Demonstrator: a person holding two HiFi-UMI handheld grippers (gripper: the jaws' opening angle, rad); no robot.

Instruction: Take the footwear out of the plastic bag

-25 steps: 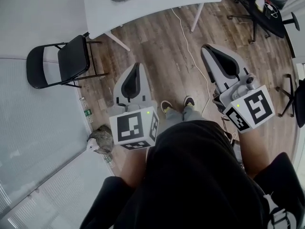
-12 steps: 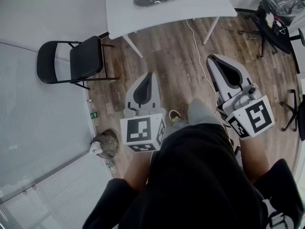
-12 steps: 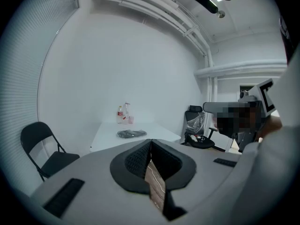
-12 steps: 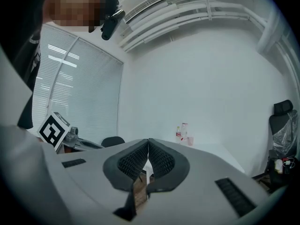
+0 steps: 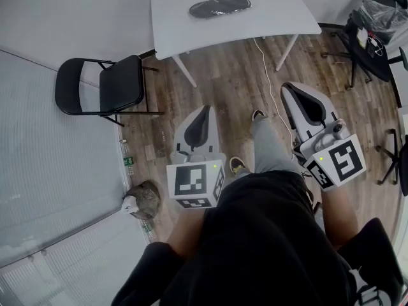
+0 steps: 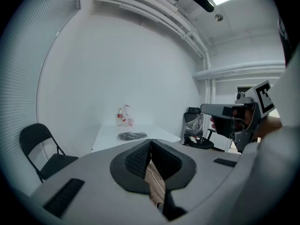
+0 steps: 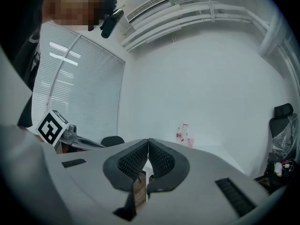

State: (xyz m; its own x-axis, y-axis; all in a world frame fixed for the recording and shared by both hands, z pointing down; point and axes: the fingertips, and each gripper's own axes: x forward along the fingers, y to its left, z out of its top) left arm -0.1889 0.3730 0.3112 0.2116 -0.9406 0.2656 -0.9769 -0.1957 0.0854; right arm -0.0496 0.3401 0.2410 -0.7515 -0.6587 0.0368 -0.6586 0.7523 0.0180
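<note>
1. Left gripper (image 5: pixel 205 110): grey moulded shell with black pads ribbed in a fine grid. The jaws were closed pad to pad, with nothing between them. It pointed slightly downward. A marker cube (image 5: pixel 194 183) in black-and-white squares sat at its rear.

2. Right gripper (image 5: pixel 288 87): same make, jaws likewise pressed together and empty, held about level beside the left one. Its cube (image 5: pixel 336 161) was tilted outward.

3. Dark flat elongated item (image 5: pixel 220 7): oval and matt, probably the bagged footwear, though at this distance neither the plastic nor the contents could be made out. It lay well ahead of both gripper tips, nearer the left gripper's line, and neither gripper touched it.

4. Table (image 5: pixel 268 14): smooth white rectangular top on slim white legs, bearing item 3. It stood ahead of the grippers.

5. Bottles (image 6: pixel 123 116): small clear ones at the table's far edge, beyond item 3 as seen from the left gripper.

6. Folding chair (image 5: pixel 121 85): black, with a thin tube frame and flat seat, ahead and to the left of the left gripper.

7. Floor (image 5: pixel 229 75): wood-grain planks below both grippers, crossed by a thin white cable (image 5: pixel 264 56) that ran between the two tips.
</note>
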